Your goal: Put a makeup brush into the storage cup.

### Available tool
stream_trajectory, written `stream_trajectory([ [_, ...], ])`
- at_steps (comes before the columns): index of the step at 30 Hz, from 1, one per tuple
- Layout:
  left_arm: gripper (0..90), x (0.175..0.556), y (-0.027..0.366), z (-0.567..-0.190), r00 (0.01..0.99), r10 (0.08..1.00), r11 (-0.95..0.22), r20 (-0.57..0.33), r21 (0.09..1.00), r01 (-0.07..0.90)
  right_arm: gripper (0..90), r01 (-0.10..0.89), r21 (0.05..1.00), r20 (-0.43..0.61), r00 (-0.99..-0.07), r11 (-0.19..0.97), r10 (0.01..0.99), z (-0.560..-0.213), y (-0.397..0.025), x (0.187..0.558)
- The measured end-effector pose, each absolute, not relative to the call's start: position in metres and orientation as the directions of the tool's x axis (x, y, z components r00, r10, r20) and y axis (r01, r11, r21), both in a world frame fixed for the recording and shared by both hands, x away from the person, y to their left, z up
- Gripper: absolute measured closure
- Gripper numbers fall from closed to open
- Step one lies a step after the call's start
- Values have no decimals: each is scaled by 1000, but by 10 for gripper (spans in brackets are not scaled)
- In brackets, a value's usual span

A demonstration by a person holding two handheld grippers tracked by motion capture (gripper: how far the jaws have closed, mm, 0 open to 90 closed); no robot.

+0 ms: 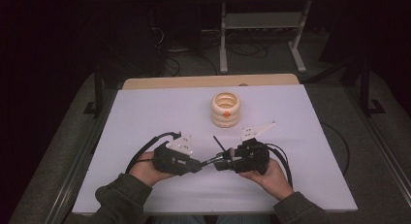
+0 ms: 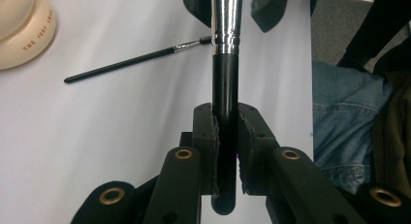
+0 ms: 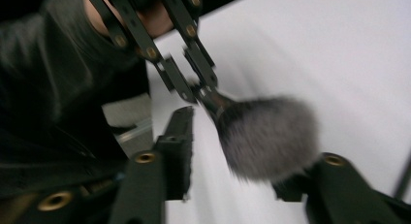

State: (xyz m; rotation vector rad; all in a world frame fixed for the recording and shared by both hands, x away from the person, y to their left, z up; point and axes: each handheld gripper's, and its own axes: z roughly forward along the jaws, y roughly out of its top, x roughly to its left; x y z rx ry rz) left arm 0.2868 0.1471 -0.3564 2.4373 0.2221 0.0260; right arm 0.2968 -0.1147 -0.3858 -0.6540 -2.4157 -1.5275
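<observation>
Blurred bristle head (image 3: 269, 136); cream container (image 2: 22, 27) cut by frame edge.

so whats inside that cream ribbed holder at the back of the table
From the high view, the cream ribbed holder is open on top, and a pale orange inner surface shows. No brush stands up out of it. Its walls hide the lower inside, so whether anything small lies there cannot be told.

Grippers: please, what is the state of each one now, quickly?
Left gripper: shut on the large brush's black handle.
Right gripper: open, jaws apart around the brush's grey bristle head, not clamping it.
</observation>
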Motion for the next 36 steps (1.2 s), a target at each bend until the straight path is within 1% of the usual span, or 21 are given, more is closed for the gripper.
stream_trajectory([
  [1, 794, 287, 147, -356, 985, 167, -753, -35, 641, 150, 614, 476, 807, 410, -877, 349, 249, -385, -114, 298],
  [4, 794, 287, 148, -356, 985, 170, -749, -34, 645, 152, 700, 476, 817, 417, -878, 326, 237, -383, -113, 300],
  [7, 794, 287, 148, -356, 986, 166, -749, -33, 646, 147, 748, 484, 822, 440, -874, 300, 205, -384, -113, 304],
  [9, 793, 287, 147, -357, 987, 155, -750, -35, 646, 141, 759, 489, 825, 458, -872, 285, 170, -384, -113, 305],
  [12, 778, 287, 145, -359, 988, 144, -761, -55, 632, 147, 764, 483, 816, 453, -876, 318, 168, -381, -112, 305],
  [13, 757, 287, 144, -360, 988, 148, -769, -47, 622, 144, 764, 477, 816, 447, -879, 326, 167, -380, -111, 305],
  [14, 716, 287, 143, -361, 987, 152, -768, -54, 622, 152, 765, 466, 813, 436, -884, 348, 167, -378, -110, 304],
  [16, 677, 287, 141, -361, 988, 148, -771, -49, 620, 146, 765, 435, 810, 395, -901, 394, 181, -374, -106, 304],
  [19, 666, 286, 139, -361, 989, 142, -772, -39, 621, 136, 765, 425, 807, 382, -905, 411, 185, -372, -105, 303],
  [20, 688, 285, 138, -361, 990, 135, -775, -40, 618, 131, 765, 373, 788, 312, -928, 490, 206, -364, -97, 301],
  [22, 712, 286, 138, -360, 992, 123, -783, -32, 611, 116, 765, 354, 782, 290, -935, 513, 202, -358, -94, 300],
  [26, 782, 284, 138, -361, 990, 135, -769, -44, 626, 132, 765, 318, 775, 256, -948, 547, 189, -352, -90, 300],
  [30, 791, 285, 139, -360, 988, 144, -756, -62, 638, 150, 764, 326, 779, 265, -945, 536, 190, -350, -89, 298],
  [33, 795, 285, 140, -359, 987, 154, -753, -45, 642, 147, 755, 324, 790, 258, -946, 521, 197, -350, -89, 297],
  [36, 795, 285, 141, -359, 984, 172, -736, -45, 658, 159, 662, 336, 814, 265, -941, 474, 210, -353, -91, 298],
])
